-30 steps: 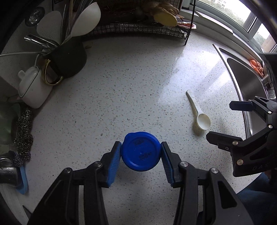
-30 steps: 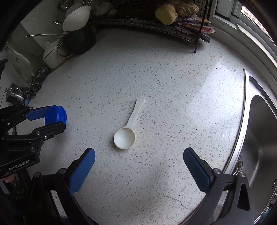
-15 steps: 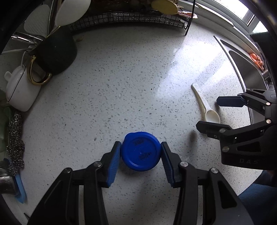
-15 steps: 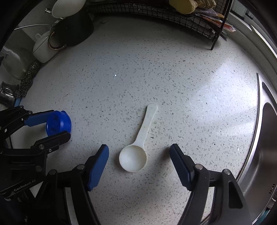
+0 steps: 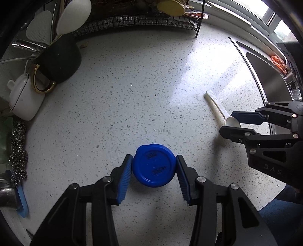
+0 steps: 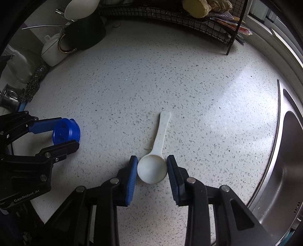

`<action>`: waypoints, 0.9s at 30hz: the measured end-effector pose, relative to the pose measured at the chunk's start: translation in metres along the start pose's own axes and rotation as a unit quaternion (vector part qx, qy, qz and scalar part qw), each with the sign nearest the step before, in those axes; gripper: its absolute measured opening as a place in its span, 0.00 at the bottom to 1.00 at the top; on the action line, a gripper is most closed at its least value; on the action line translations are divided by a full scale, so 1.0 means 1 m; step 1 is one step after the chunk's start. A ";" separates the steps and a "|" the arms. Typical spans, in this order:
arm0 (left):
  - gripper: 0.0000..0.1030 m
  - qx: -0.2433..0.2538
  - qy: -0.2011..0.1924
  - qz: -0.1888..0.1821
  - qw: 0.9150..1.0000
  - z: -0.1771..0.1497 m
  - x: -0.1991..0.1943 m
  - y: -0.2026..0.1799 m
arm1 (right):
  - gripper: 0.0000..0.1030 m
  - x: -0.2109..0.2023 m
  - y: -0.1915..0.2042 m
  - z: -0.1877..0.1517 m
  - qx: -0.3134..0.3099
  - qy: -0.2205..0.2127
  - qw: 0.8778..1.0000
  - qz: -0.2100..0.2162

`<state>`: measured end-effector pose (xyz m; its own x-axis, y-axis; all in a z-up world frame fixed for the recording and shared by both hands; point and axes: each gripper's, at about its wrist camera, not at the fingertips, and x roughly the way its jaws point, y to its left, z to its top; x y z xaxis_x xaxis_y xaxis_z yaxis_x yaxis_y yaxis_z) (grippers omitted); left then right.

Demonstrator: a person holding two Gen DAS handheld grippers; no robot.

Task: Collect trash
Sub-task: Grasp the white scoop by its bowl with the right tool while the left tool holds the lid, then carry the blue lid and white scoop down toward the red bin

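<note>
A white plastic scoop (image 6: 152,169) lies on a speckled kitchen counter (image 6: 170,79), its round bowl flanked on both sides by the blue pads of the right tool (image 6: 152,168), whose jaws are closing around it; the pads sit right at the bowl's edges, and the handle runs away from the tool across the counter. Nearby on the same counter, the left tool (image 5: 154,166) is clenched on a round blue lid (image 5: 154,165), one pad pressed against each side, the lid's flat face turned up. In the left wrist view, the right tool (image 5: 234,124) is seen from the side with the scoop's bowl (image 5: 230,121) between its fingers and the handle angling away toward the back of the counter. A stainless steel sink (image 6: 284,160) borders the counter beside the right tool. At the counter's far edge stand a black wire rack (image 6: 170,13), a black utensil holder (image 5: 58,60) and a white lidded pot (image 5: 24,100).
</note>
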<state>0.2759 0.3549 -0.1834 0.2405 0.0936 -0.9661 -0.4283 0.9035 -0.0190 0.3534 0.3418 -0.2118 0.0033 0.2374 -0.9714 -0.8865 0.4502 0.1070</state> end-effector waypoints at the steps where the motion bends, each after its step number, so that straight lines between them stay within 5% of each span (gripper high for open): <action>1: 0.42 0.000 -0.002 0.000 1.000 -0.001 -0.002 -0.003 | 0.29 -0.002 0.000 -0.003 -0.001 -0.002 1.000 0.000; 9: 0.42 0.006 -0.017 -0.004 1.000 -0.007 -0.023 -0.031 | 0.29 -0.023 -0.015 -0.035 -0.011 -0.021 1.000 -0.011; 27: 0.42 0.092 -0.046 -0.015 0.995 -0.043 -0.072 -0.127 | 0.29 -0.108 -0.061 -0.164 0.036 -0.060 0.997 -0.025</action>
<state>0.2758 0.2152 -0.1220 0.3321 0.0964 -0.9383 -0.2552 0.9668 0.0089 0.3312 0.1475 -0.1478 0.1066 0.3130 -0.9437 -0.8481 0.5240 0.0780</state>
